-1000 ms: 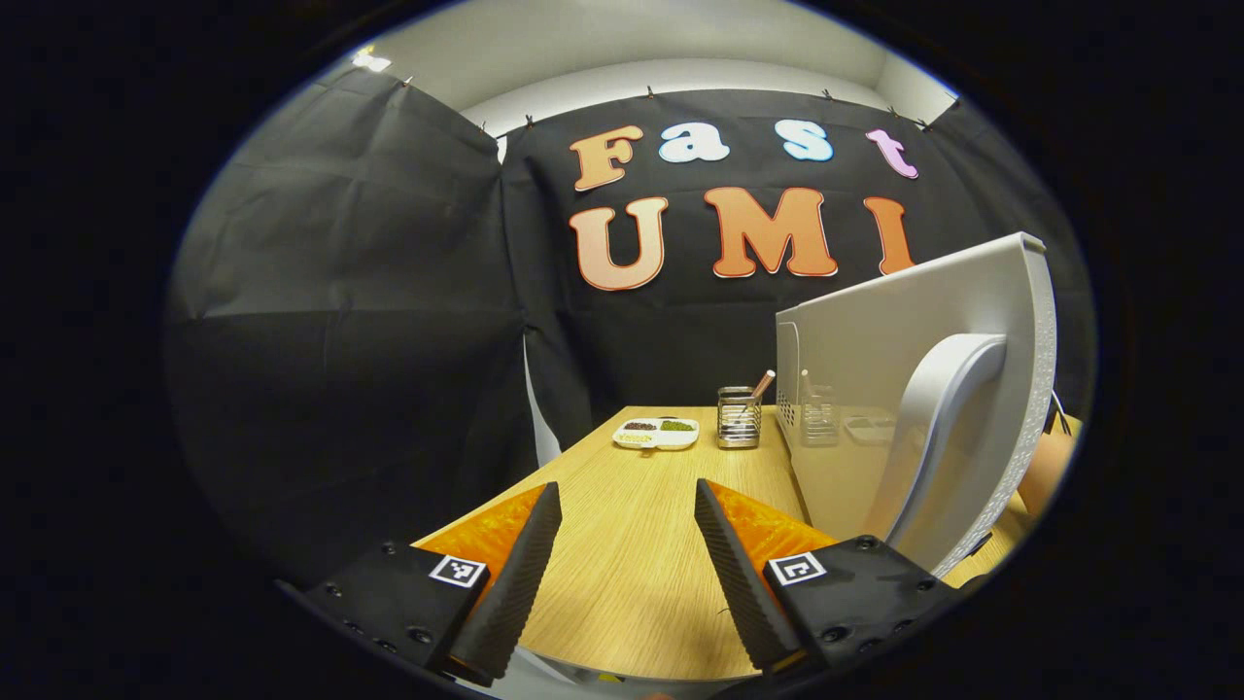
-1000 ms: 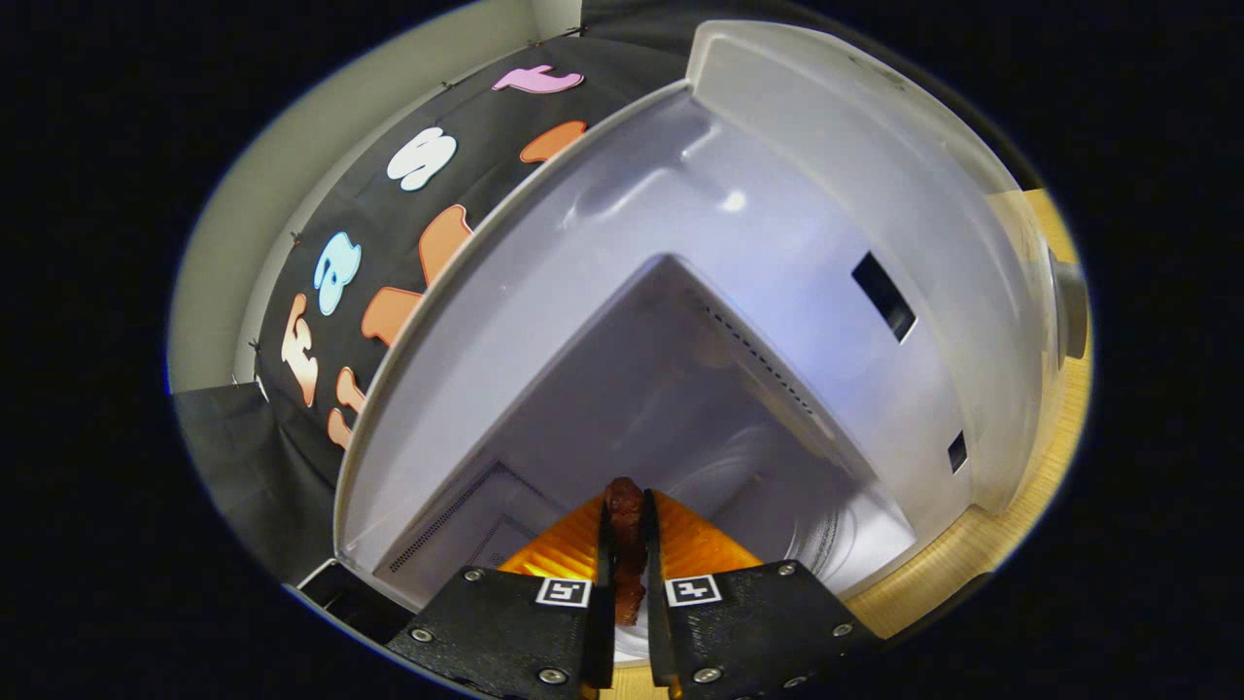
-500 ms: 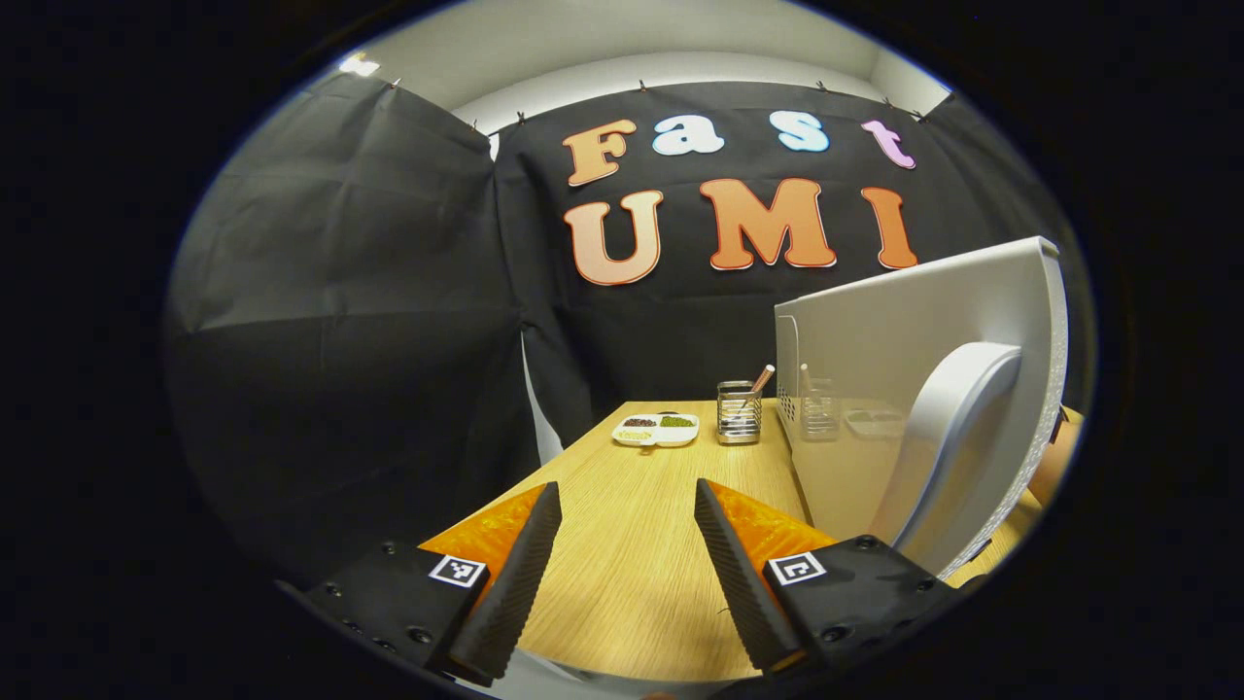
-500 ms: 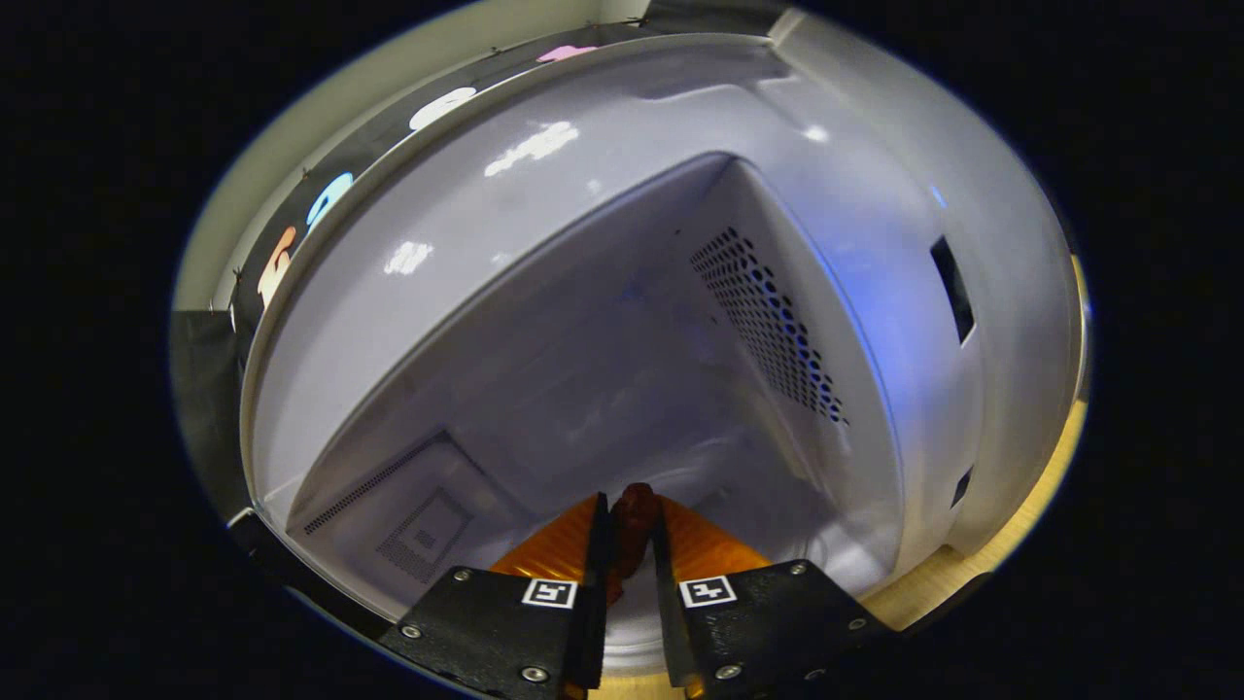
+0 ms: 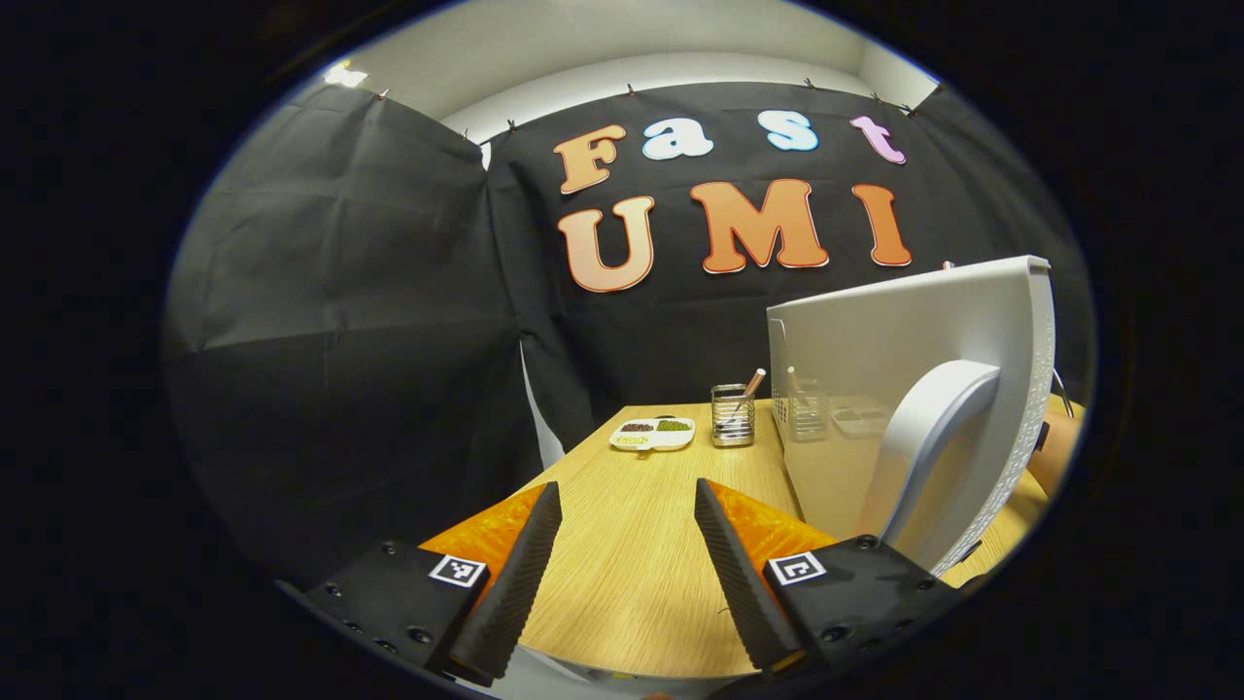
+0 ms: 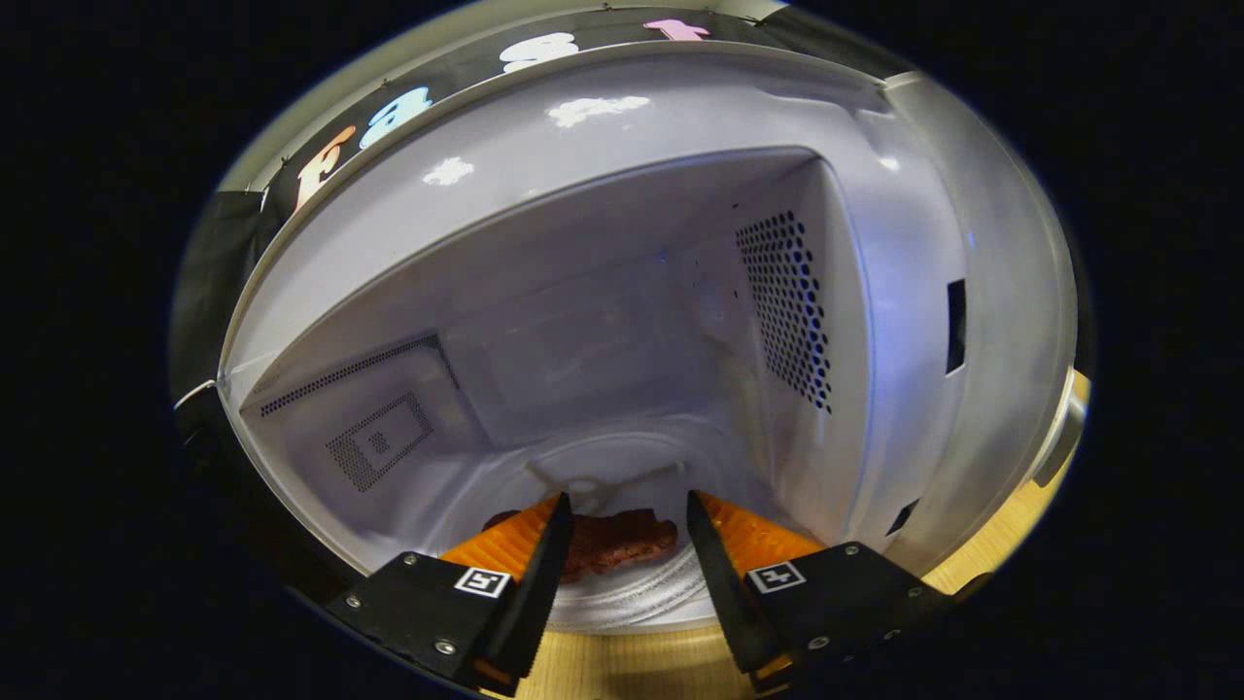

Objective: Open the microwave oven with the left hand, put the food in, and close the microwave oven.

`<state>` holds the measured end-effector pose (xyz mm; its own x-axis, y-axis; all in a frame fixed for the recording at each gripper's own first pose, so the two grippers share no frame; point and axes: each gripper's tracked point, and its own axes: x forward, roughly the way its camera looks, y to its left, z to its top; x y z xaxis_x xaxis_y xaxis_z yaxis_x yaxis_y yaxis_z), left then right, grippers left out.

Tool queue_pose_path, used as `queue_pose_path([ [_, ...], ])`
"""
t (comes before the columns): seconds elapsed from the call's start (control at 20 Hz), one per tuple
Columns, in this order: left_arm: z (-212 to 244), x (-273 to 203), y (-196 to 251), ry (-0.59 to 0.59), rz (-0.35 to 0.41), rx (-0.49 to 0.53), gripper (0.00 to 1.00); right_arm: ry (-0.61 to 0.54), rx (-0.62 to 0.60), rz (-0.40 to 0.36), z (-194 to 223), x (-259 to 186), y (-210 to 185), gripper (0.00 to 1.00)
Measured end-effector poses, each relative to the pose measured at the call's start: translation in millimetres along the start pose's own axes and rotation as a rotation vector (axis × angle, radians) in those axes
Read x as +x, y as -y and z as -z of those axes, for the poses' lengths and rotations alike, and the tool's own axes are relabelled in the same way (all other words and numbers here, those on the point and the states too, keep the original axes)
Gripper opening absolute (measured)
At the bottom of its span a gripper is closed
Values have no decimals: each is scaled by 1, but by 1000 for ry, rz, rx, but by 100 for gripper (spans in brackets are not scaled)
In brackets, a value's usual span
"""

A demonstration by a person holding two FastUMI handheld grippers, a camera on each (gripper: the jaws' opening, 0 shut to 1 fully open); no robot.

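Right gripper [image 6: 622, 564] released food [image 6: 612, 540] inside microwave [image 6: 875, 292].

Reddish-brown food [image 6: 610, 541] lies in the white microwave oven [image 6: 603, 321]; tan wood-grain table [image 5: 641, 554].

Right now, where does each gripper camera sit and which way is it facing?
Left gripper view: rides the left gripper, jaws open, above the wooden table, looking past the open microwave door toward a divided snack plate and wire utensil holder.
Right gripper view: rides the right gripper, jaws open, at the microwave's mouth, looking into the cavity at the piece of meat on the glass turntable.
Shared: the microwave oven and wooden table.
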<state>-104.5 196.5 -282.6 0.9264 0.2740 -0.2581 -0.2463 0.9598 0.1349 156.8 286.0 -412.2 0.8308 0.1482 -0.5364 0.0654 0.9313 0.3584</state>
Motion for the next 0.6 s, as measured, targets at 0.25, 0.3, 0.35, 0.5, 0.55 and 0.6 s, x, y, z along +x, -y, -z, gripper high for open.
queue_pose_path([
  [0.25,-3,-6,23,6,31,-1,87,62,-92,-60,-20,-48,-2,88],
  [0.3,-6,-8,29,11,38,3,90,81,-117,-66,-26,-59,-1,90],
  [0.35,-6,-9,35,13,46,6,90,91,-141,-79,-29,-69,-2,90],
  [0.5,-9,-11,56,12,78,4,87,100,-188,-69,-35,-92,17,91],
  [0.55,-10,-12,64,17,89,7,87,93,-186,-75,-34,-101,23,92],
  [0.6,-11,-13,71,19,101,10,90,84,-179,-89,-35,-111,27,92],
])
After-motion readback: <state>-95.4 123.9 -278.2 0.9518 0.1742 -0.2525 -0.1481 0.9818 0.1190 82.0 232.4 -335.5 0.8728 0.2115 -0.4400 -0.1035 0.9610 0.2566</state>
